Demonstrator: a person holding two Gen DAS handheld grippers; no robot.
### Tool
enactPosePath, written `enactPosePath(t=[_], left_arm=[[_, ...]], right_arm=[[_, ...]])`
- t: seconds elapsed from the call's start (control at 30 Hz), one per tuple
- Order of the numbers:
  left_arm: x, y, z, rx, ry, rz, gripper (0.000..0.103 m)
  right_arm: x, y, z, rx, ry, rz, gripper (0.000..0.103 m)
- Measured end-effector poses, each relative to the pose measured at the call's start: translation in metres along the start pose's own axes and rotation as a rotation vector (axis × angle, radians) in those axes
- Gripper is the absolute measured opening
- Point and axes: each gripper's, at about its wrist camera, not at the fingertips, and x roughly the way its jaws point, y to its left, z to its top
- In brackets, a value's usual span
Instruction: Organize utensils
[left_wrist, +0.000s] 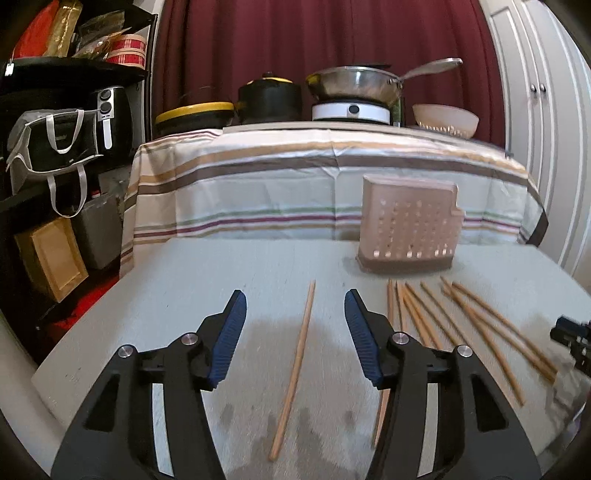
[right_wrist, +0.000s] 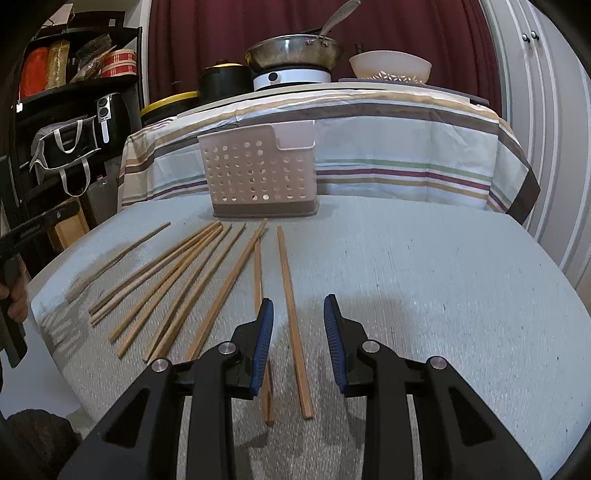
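Observation:
Several wooden chopsticks lie on the grey table. In the left wrist view one chopstick (left_wrist: 296, 365) lies alone between the fingers of my open left gripper (left_wrist: 295, 306), a little below them. The other chopsticks (left_wrist: 461, 325) fan out to the right. In the right wrist view my right gripper (right_wrist: 298, 314) is open over the rightmost chopstick (right_wrist: 293, 317), which lies between its fingers. The fanned chopsticks (right_wrist: 184, 284) lie to its left. A pink perforated utensil holder (right_wrist: 258, 170) stands upright at the table's far side; it also shows in the left wrist view (left_wrist: 408, 229).
A striped cloth (left_wrist: 295, 184) covers a higher table behind, carrying a wok (left_wrist: 354, 83), black pots (left_wrist: 267, 98) and a pink colander (left_wrist: 445, 120). Dark shelves (left_wrist: 55, 147) with bags stand at the left. The other gripper (left_wrist: 572, 339) shows at the right edge.

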Motion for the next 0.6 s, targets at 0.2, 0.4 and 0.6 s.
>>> enactPosePath(t=[0.2, 0.4, 0.6], left_arm=[[-0.008, 0.003, -0.019, -0.005, 0.037, 0.007, 0.058], [-0.005, 0.003, -0.044, 0.007, 0.089, 0.017, 0.058], [0.004, 0.004, -0.061, 0.006, 0.13, 0.028, 0.058]], right_arm=[[-0.005, 0.001, -0.012, -0.007, -0.001, -0.002, 0.029], [-0.007, -0.003, -0.028, 0.001, 0.016, -0.017, 0.029], [-0.007, -0.004, -0.035, -0.003, 0.017, -0.027, 0.029]])
